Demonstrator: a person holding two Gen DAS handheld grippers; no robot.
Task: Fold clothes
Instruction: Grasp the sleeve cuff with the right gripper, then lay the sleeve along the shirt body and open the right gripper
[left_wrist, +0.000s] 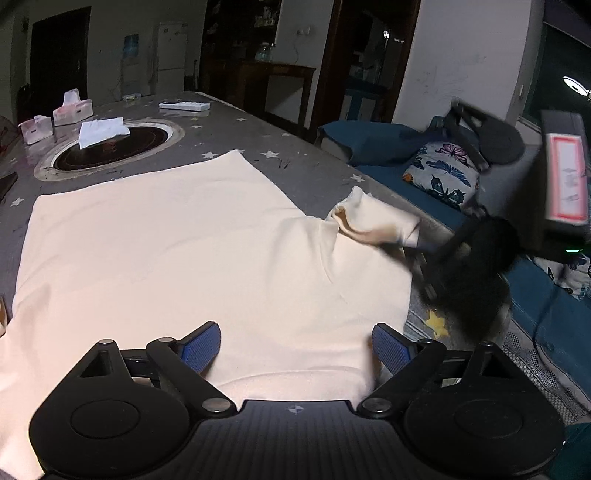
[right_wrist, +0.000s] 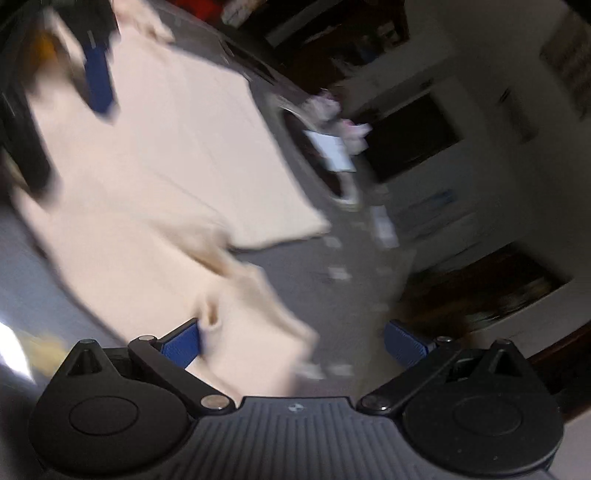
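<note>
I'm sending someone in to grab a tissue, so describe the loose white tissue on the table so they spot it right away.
Find the long grey star-print table with the cream shirt spread on it. Beyond the shirt's far edge is a round dark cooktop set into the tabletop. The loose tissue lies on that cooktop, flat and plain white, unlike the pink tissue packs standing farther back.

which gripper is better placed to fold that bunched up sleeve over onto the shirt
The right gripper: its open jaws already straddle the crumpled sleeve. The left gripper, also open, sits over the shirt at its near edge, away from that sleeve.
</note>
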